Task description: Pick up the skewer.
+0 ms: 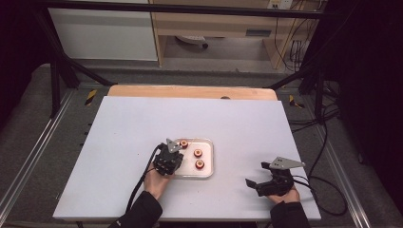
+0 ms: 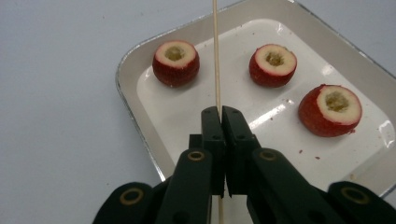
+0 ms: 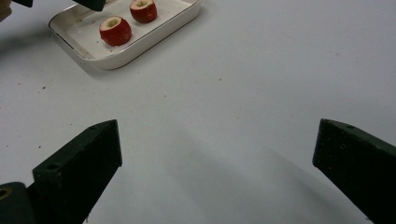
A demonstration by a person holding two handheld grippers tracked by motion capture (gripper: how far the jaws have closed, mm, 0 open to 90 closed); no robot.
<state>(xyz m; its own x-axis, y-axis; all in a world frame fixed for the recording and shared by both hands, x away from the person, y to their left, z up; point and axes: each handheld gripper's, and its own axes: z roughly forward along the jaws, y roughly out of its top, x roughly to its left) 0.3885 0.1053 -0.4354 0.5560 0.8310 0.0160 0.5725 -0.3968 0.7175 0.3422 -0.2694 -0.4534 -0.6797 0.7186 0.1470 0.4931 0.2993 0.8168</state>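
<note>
The white worktop [image 1: 142, 123] carried one white tray [image 1: 207, 168] near the middle of its front edge, with open surface on all sides. Three cored red fruits [image 2: 176, 63] sat apart inside the tray. The left gripper [image 2: 220, 114] hung over the tray's left edge, jaws clamped on one thin wooden skewer [image 2: 216, 56]. The right gripper [image 1: 256, 180] rested near the front right corner, jaws wide apart, empty.

A lab: black frame rig [image 1: 62, 71], floor cables [image 1: 328, 142], white test table [image 1: 128, 128]
</note>
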